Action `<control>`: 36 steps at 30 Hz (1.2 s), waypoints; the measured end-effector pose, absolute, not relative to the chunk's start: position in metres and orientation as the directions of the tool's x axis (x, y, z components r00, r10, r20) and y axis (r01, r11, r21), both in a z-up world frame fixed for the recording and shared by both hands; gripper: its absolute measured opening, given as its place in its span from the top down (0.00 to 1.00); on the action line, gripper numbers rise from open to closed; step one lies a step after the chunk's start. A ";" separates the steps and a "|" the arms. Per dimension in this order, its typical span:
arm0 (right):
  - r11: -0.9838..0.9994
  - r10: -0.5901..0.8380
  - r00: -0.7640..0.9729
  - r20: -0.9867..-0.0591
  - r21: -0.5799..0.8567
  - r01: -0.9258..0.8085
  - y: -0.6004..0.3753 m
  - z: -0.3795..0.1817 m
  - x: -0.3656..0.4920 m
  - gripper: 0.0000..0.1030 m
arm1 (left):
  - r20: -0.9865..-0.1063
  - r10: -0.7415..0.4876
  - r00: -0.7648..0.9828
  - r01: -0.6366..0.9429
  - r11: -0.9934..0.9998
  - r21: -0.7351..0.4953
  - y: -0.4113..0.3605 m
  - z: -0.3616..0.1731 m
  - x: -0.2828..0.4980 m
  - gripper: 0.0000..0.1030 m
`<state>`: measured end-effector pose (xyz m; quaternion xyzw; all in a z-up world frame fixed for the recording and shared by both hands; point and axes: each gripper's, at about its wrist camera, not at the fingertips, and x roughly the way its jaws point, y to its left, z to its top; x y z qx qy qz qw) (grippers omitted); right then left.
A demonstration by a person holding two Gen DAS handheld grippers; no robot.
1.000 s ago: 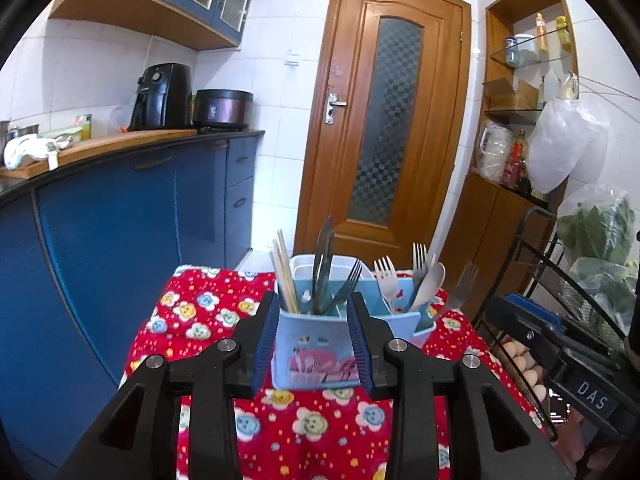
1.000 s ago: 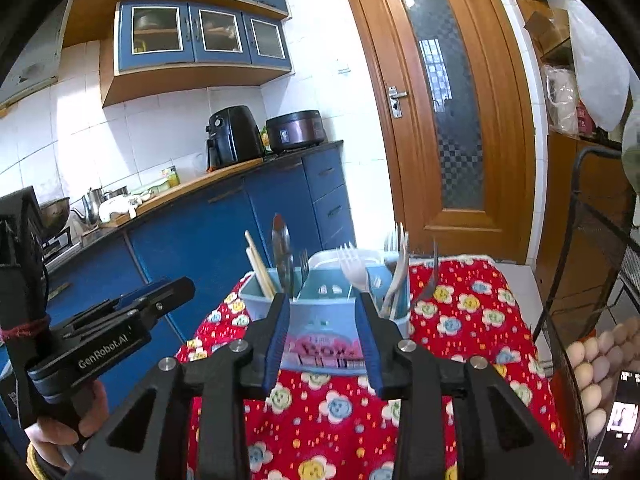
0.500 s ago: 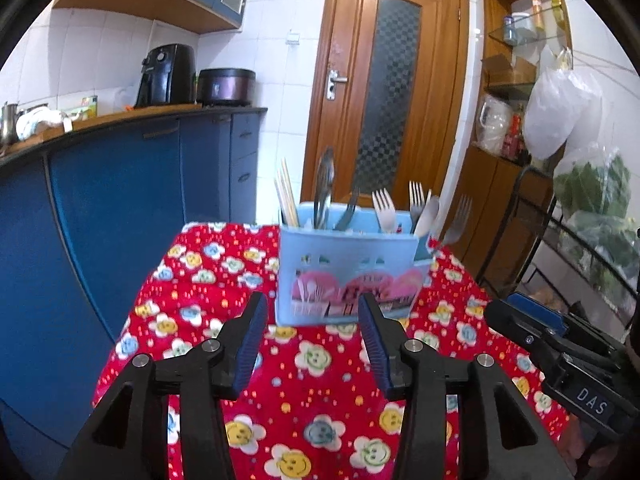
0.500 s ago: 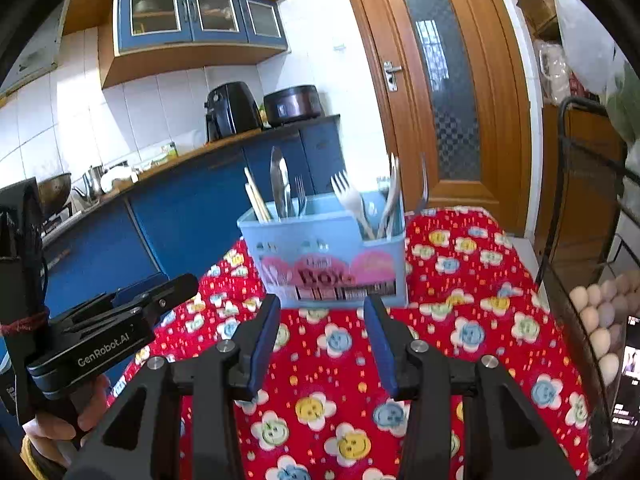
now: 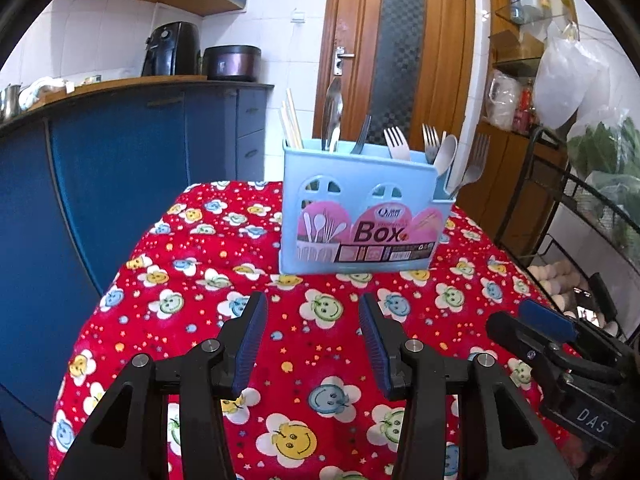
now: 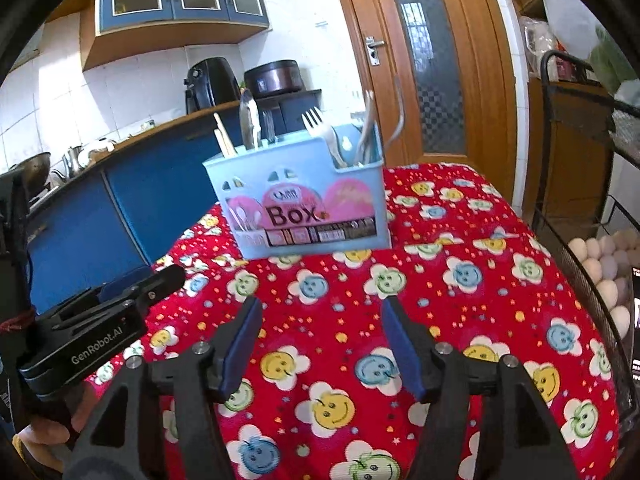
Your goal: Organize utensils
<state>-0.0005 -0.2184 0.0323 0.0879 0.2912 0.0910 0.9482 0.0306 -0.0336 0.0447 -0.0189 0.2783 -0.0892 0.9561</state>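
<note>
Room: kitchen with blue base cabinets (image 5: 120,184), white wall tiles and a brown wooden door (image 5: 400,52) with a patterned glass panel.
Surface: table under a red cloth (image 5: 192,280) printed with smiling flowers.
Utensil box: light blue plastic caddy (image 5: 360,216), upright on the far part of the cloth, a pink label reading "Box" on its near wall.
Box contents: chopsticks (image 5: 291,124) in the left end, a dark metal utensil and a handle beside them, forks (image 5: 396,144) and a pale spoon (image 5: 446,154) toward the right end; one fork (image 5: 474,164) leans out over the right corner.
Left gripper (image 5: 312,320): held low over the cloth, well short of the box, jaws about half apart with nothing between them, blue pads facing each other.
Right gripper (image 6: 320,320): over the cloth beside the left one, jaws opening, nothing between them, only cloth visible in the gap.
Counter: black air fryer (image 5: 172,48) and dark round cooker (image 5: 232,62) on the worktop against the wall.
Right side: black wire rack (image 6: 576,248) just beside the table, holding white eggs (image 6: 604,256).
Person: part of a hand (image 6: 44,436) under the left gripper's body, seen from the right wrist view.
</note>
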 end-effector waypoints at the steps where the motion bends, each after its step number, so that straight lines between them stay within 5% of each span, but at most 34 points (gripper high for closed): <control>1: 0.969 0.217 0.813 -0.540 0.217 -0.115 -0.219 0.029 -0.001 0.36 | -0.527 -0.177 0.831 0.156 0.984 -0.083 -0.034 0.043 0.030 0.53; 36: 0.983 0.139 0.833 -0.535 0.178 -0.049 -0.220 0.007 -0.002 0.35 | -0.516 -0.113 0.849 0.122 0.992 -0.015 -0.048 0.021 0.027 0.52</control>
